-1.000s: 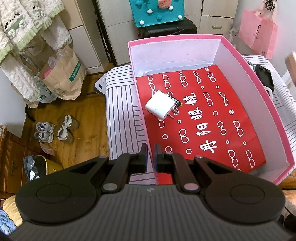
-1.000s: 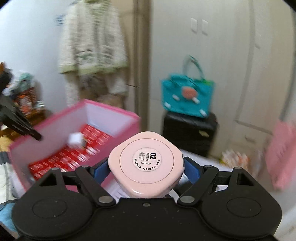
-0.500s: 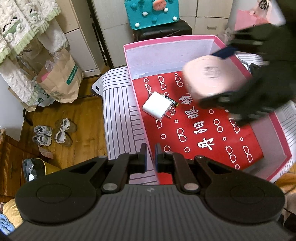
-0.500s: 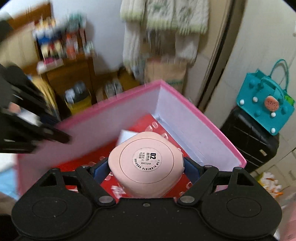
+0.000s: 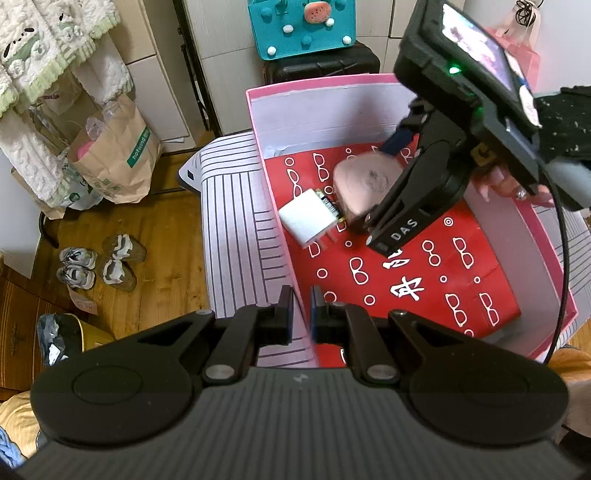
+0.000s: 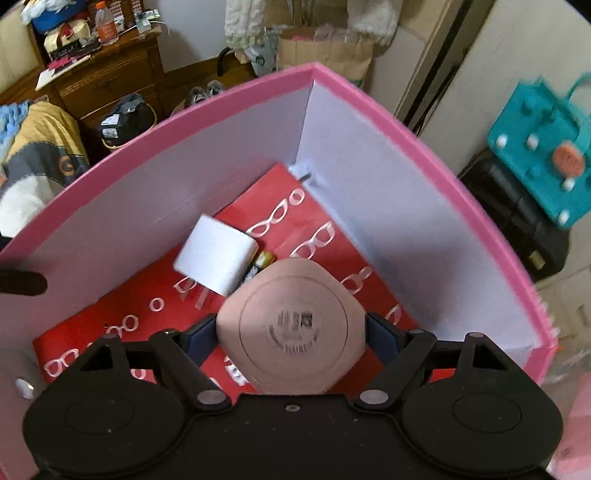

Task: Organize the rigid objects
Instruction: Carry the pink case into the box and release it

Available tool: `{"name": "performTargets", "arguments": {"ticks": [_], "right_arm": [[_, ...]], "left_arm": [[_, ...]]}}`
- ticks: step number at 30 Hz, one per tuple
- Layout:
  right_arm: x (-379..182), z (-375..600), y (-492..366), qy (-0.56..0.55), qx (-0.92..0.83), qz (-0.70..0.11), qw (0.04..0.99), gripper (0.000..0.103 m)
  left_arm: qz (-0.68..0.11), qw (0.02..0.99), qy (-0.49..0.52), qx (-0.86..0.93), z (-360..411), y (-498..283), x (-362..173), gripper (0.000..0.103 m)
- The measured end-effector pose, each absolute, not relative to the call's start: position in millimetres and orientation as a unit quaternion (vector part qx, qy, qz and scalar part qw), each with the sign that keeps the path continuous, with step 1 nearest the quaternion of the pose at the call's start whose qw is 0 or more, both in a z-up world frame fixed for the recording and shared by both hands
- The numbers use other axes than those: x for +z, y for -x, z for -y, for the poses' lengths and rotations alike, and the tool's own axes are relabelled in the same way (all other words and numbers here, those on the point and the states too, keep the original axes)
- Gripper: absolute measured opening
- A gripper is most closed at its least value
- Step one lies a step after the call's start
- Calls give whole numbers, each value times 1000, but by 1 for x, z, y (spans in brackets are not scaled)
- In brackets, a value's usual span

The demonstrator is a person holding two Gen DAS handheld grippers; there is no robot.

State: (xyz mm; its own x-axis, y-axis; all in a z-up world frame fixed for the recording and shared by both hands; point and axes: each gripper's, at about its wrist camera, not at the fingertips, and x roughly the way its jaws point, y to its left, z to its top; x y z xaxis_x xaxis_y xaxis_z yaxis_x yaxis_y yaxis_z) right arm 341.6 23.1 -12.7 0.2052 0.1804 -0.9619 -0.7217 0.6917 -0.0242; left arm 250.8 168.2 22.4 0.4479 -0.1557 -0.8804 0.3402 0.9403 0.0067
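A pink box (image 5: 255,122) with white inner walls and a red printed liner (image 5: 406,280) stands on a striped surface. In it lie a white charger (image 5: 304,218) and a small battery (image 5: 330,205). My right gripper (image 6: 291,328) is shut on a pink rounded compact (image 6: 291,328) and holds it low inside the box, next to the charger (image 6: 218,258) and battery (image 6: 262,264). The compact (image 5: 360,184) and right gripper also show in the left wrist view. My left gripper (image 5: 301,310) is shut on the box's near-left wall, one finger on each side of it.
A teal bag (image 5: 301,27) sits on a black case behind the box. A paper bag (image 5: 110,162) and shoes (image 5: 96,262) are on the wood floor at left. A wooden dresser (image 6: 107,77) stands beyond the box in the right wrist view.
My right gripper has swung over the box and come down into it with the pink compact, close to the charger. My left gripper has stayed on the box wall.
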Motion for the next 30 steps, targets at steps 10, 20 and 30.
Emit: {"name": "performTargets", "arguments": {"ticks": [10, 20, 30], "right_arm": [[28, 1, -323, 202, 327, -492, 781, 89], [82, 74, -275, 156, 328, -378, 851, 90], [81, 152, -221, 112, 240, -366, 892, 79]], "left_arm": [[-503, 846, -95, -150, -167, -250, 23, 8], [-501, 846, -94, -158, -171, -249, 24, 8], [-496, 848, -95, -160, -168, -246, 23, 8]]}}
